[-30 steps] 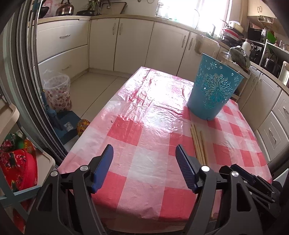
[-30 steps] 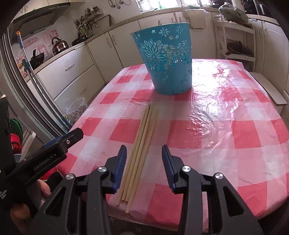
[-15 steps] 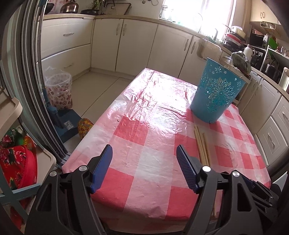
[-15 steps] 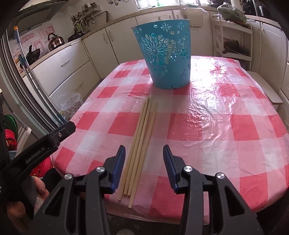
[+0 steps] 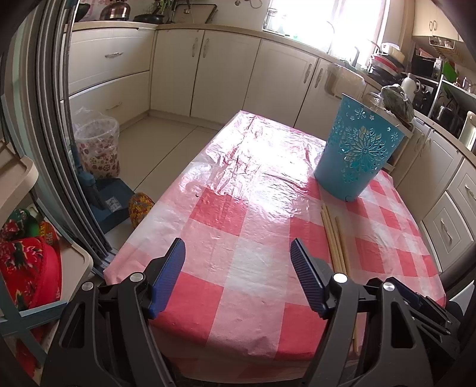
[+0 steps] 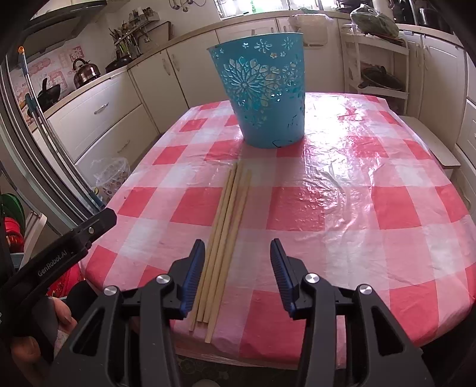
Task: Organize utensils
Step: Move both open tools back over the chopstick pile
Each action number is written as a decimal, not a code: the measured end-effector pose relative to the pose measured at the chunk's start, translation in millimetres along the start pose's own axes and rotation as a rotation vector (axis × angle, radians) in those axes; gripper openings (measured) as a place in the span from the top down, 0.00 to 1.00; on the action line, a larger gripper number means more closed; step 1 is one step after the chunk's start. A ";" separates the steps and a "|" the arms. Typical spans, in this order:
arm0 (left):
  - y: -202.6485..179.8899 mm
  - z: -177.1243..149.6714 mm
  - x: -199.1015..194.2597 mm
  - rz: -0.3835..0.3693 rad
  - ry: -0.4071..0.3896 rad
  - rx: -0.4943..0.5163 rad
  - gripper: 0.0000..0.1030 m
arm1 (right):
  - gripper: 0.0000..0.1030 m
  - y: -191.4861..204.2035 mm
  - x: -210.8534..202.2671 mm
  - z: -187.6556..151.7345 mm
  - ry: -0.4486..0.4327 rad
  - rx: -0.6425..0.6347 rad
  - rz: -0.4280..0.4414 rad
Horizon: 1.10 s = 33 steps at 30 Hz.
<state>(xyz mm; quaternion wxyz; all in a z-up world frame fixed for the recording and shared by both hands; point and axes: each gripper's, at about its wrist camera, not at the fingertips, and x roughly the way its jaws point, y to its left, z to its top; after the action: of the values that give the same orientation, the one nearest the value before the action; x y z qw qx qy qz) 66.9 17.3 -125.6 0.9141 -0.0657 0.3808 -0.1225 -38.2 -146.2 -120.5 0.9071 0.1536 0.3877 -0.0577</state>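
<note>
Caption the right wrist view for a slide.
Right gripper, fingers apart, poised over wooden chopsticks lying before a blue bucket.

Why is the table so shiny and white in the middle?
Left wrist view: window light bounces off the plastic tablecloth, washing out its checks. Right wrist view: the same glare lies right of the bucket; the chopsticks stay clear.

Each wrist camera looks forward and down over the checked table (image 5: 238, 232) from its near edge, left view from further left; both share the blue basket (image 6: 261, 89) and chopsticks (image 6: 229, 226)
</note>
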 end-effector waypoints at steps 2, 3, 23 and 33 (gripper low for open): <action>-0.3 -0.1 -0.1 -0.001 0.000 0.001 0.33 | 0.56 -1.6 -1.2 0.4 -0.004 0.004 -0.002; 0.0 -0.2 -0.6 -0.001 0.000 0.001 0.33 | 0.56 -2.4 -2.0 0.6 -0.008 0.007 -0.002; 17.7 3.5 -10.9 0.053 0.017 -0.042 0.33 | 0.59 -13.5 -6.5 7.9 -0.045 -0.010 0.049; 15.9 3.5 -9.7 0.062 0.044 -0.039 0.33 | 0.69 0.2 32.3 30.7 0.017 -0.047 0.032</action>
<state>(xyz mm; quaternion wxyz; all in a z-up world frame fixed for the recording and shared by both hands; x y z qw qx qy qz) 65.6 35.3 -119.9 0.9073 -0.0691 0.4052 -0.0882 5.3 -155.5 -123.7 0.9079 0.1389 0.3942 -0.0327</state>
